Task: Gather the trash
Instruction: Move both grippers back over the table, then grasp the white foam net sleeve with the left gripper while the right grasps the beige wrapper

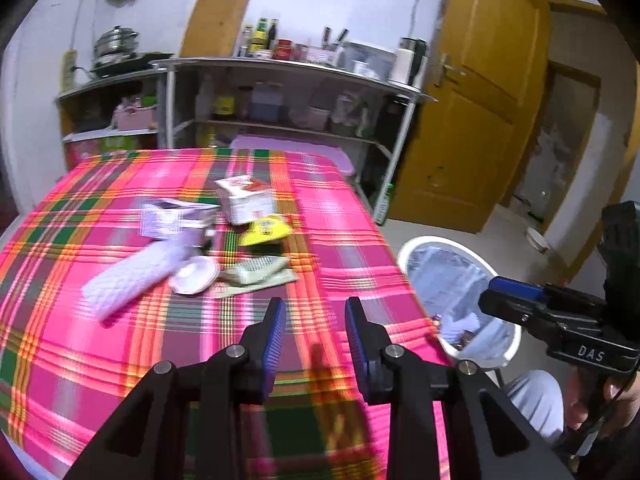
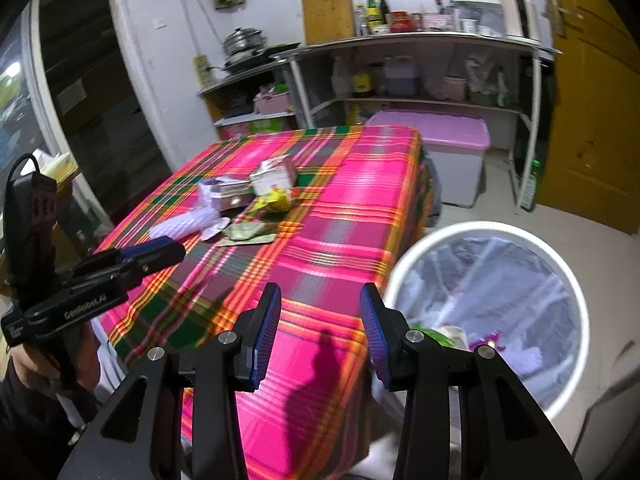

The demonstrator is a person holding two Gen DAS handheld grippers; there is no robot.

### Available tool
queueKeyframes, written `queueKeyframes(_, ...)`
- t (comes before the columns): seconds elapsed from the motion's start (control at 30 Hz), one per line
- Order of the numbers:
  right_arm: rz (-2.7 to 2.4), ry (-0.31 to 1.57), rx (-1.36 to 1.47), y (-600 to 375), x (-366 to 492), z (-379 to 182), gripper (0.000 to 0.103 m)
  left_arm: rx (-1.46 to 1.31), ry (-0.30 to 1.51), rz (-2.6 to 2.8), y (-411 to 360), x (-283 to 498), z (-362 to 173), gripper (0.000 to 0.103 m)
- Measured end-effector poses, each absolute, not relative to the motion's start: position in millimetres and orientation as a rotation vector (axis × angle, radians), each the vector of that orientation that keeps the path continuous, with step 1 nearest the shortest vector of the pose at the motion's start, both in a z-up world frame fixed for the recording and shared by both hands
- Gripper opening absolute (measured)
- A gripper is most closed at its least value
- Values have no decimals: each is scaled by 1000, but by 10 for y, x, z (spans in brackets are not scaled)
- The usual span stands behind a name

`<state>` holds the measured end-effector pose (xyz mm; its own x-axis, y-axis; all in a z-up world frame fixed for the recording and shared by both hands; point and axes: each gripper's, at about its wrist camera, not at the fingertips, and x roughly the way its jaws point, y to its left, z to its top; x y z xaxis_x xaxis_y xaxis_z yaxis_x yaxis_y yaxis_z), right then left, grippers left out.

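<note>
A pile of trash lies on the pink plaid tablecloth (image 1: 328,208): a white foam sleeve (image 1: 132,276), a white crumpled cup (image 1: 194,276), a green-grey wrapper (image 1: 256,274), a yellow wrapper (image 1: 266,232), a white carton (image 1: 244,200) and a lilac box (image 1: 172,218). The pile also shows in the right wrist view (image 2: 248,204). My left gripper (image 1: 316,336) is open and empty, short of the pile. My right gripper (image 2: 320,328) is open and empty at the table's near right edge, beside the white bin (image 2: 568,280), which holds some trash in a clear liner.
Metal shelves (image 1: 288,68) with bottles, a kettle and pots stand behind the table. A lilac-lidded storage box (image 2: 452,148) sits on the floor under them. A yellow door (image 1: 480,100) is at the right. The bin (image 1: 416,248) stands by the table's right side.
</note>
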<state>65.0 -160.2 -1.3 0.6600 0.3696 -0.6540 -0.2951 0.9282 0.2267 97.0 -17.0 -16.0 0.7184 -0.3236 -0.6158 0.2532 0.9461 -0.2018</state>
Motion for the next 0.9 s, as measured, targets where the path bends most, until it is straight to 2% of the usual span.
queueKeyframes(0.03,387,764,98,-1555,673,-20,49,-107,698,-306,-110,979,-161,30)
queueKeyframes(0.27,439,771,57,-1259,864,-63,50,-117,686,-208,367,1106,-176,31)
queueKeyframes(0.4,461,776,35,-1135,977,-82,50,-102,690,-171,587,1220,-213,42)
queueKeyframes(0.53,480,784,25,-1043,1084,-103,50,-67,692,-133,755,1351,-255,44)
queueKeyframes(0.7,501,800,9,-926,1228,-157,51,-42,704,-130,918,1534,-332,52)
queueKeyframes(0.9,531,824,-21,-762,1423,-232,55,-15,749,-154,999,1709,-478,55)
